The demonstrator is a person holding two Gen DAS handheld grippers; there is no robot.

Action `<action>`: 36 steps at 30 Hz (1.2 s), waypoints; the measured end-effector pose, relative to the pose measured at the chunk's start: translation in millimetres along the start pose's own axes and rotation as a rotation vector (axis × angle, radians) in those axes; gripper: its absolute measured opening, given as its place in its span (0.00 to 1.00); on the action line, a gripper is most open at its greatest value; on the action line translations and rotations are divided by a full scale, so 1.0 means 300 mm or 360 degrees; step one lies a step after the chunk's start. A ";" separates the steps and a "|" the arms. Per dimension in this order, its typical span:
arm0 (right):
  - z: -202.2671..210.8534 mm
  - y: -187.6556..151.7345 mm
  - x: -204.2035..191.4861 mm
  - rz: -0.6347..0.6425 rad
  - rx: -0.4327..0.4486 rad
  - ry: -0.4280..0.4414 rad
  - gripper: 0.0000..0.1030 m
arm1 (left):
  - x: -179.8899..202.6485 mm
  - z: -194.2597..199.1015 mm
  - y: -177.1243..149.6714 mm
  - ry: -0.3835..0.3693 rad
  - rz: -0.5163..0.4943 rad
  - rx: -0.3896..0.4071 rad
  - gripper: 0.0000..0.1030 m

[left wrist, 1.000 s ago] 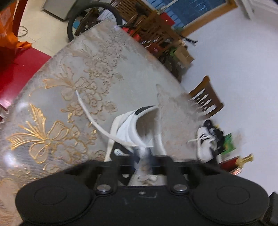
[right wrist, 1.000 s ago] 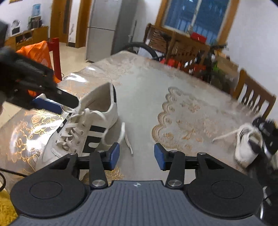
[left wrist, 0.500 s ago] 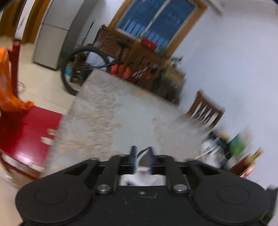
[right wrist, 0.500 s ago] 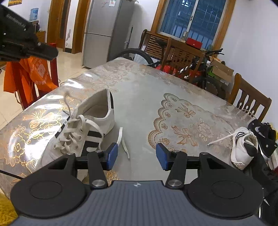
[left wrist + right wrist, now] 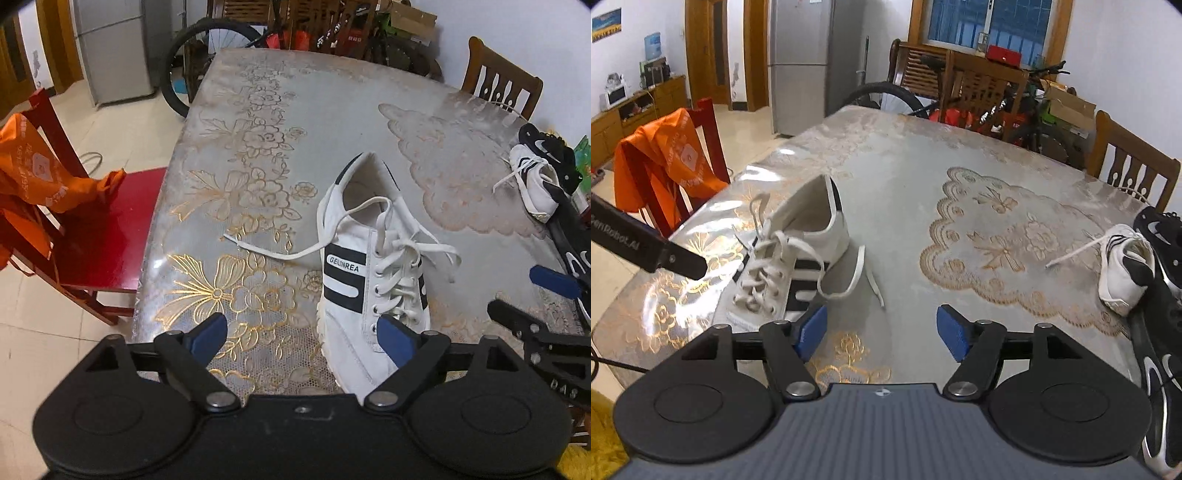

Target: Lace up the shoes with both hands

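A white sneaker with black stripes (image 5: pixel 369 266) (image 5: pixel 798 251) lies on the patterned table, its white laces threaded through the eyelets. One loose lace end (image 5: pixel 266 249) trails left across the cloth; the other lace end (image 5: pixel 862 273) loops off the right side. My left gripper (image 5: pixel 303 334) hovers above the shoe's toe with its jaws opening wide and nothing between the blue pads. My right gripper (image 5: pixel 882 328) hangs to the right of the shoe, jaws also opening, empty. The left gripper's finger (image 5: pixel 650 247) shows at the left edge of the right wrist view.
A second white shoe (image 5: pixel 1123 269) and black shoes (image 5: pixel 1163 236) sit at the table's right edge. A red chair with an orange bag (image 5: pixel 44 177) stands left of the table. A wooden chair (image 5: pixel 1130 166), a bicycle and a fridge stand beyond.
My left gripper let go of the lace, opened wide and pulled up and back from the shoe. The freed lace end now lies on the table. My right gripper widened and barely moved.
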State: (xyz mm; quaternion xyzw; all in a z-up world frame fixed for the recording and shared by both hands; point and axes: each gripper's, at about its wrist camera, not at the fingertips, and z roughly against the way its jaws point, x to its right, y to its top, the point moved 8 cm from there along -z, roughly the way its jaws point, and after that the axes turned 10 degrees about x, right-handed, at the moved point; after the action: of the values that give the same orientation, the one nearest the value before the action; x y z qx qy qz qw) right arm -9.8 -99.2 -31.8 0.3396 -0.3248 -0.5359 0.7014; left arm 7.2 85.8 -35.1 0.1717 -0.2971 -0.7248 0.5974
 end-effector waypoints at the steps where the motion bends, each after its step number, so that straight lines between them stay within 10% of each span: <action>1: 0.005 -0.003 -0.005 0.0009 -0.0002 0.0001 0.67 | 0.004 0.004 0.000 0.0006 -0.0025 0.0006 0.89; 36: 0.049 -0.084 -0.067 0.0143 -0.0091 -0.0044 0.68 | 0.093 -0.021 -0.104 0.0084 -0.0263 -0.0083 0.95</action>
State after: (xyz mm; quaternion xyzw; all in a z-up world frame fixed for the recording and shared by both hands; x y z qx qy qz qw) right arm -39.5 -86.5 -46.2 0.2969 -0.3340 -0.5175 0.7297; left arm -19.2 60.7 -56.7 0.1992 -0.2472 -0.7742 0.5475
